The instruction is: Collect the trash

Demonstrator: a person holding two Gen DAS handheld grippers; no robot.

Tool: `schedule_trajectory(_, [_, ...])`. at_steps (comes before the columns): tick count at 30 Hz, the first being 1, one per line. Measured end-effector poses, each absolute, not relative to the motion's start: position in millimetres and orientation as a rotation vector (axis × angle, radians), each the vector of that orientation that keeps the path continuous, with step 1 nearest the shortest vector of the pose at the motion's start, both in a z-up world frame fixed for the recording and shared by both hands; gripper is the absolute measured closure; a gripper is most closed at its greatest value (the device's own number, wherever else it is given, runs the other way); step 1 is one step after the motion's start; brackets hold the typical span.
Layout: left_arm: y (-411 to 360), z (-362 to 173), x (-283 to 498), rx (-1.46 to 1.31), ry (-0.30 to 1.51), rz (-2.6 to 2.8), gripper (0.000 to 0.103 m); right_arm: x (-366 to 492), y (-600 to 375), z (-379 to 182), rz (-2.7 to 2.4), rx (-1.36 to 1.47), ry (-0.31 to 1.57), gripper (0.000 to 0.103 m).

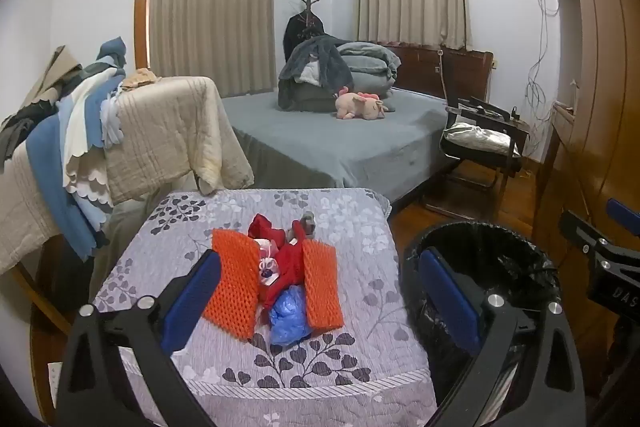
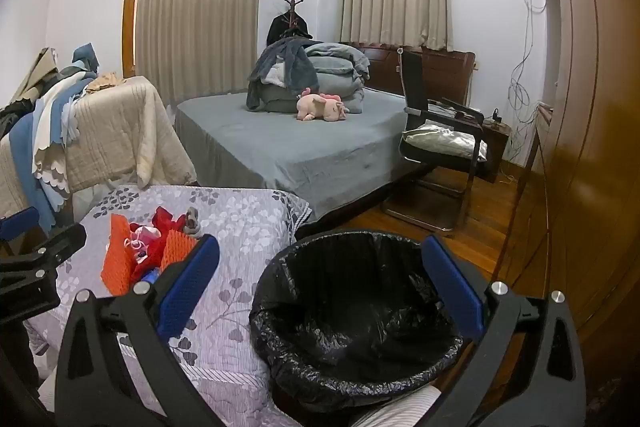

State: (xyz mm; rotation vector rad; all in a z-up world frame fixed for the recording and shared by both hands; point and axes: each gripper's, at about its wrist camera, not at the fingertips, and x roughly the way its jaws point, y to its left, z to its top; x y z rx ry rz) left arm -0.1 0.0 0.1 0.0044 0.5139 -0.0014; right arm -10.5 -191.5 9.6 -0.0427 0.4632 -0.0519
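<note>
Each camera sits behind its own claw and looks forward and slightly downward along the fingers into the bedroom. The left wrist view hangs close over the floral quilt [image 1: 248, 211]; the right wrist view hangs close over the black-lined bin [image 2: 356, 311]. Both share quilt, bin, grey bed [image 1: 320, 143] and curtained windows.

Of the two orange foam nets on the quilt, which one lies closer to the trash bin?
The right orange foam net, beside the blue plastic bag. It lies toward the trash bin; the other one lies further left.

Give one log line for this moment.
left gripper: open | right gripper: open | trash pile: on quilt | bin: empty
</note>
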Motion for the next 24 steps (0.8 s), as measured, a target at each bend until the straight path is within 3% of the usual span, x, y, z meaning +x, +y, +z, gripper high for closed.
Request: schedule_trajectory(24, [0.2,0.0,0.3,0.000,0.520,-0.002,0.006,-7.2,-188.4,9.0,-0.049,-0.047,0.475,0.005])
